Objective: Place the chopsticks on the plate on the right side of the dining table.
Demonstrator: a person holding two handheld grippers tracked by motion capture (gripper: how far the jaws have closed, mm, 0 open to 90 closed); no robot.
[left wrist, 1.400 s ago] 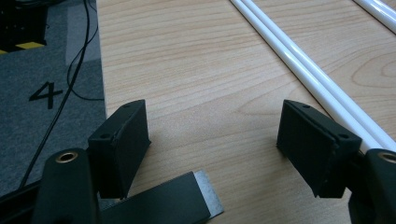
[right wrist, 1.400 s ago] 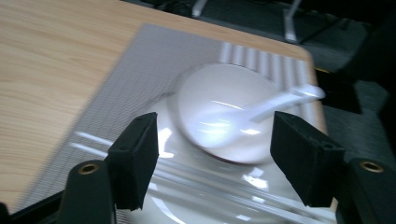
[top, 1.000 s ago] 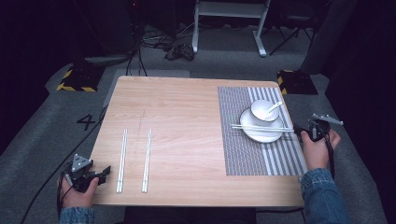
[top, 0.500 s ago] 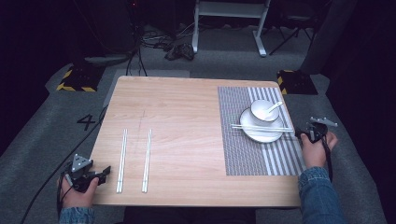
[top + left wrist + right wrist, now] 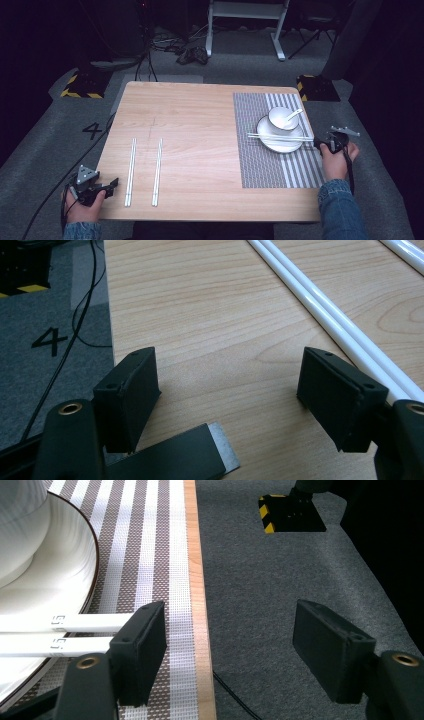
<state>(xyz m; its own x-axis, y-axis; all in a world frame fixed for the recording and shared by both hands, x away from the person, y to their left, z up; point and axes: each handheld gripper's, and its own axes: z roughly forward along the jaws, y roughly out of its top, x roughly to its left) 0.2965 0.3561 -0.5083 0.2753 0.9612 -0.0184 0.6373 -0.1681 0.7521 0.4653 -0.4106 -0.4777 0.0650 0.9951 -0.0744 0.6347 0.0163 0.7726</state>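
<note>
Mostly wood table [image 5: 200, 125], striped mat [image 5: 260, 165], grey carpet [image 5: 60, 150]

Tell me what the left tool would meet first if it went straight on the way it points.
Probably nothing soon: the left tool, open, points along bare table beside the nearer white chopstick pair, which passes by its right-hand jaw. That jaw may brush the pair; depth is unclear.

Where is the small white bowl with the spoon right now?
In the high view, the small white bowl sits on the white round plate at the table's right side, on the striped placemat, just beyond the white chopsticks laid across that plate.
</note>
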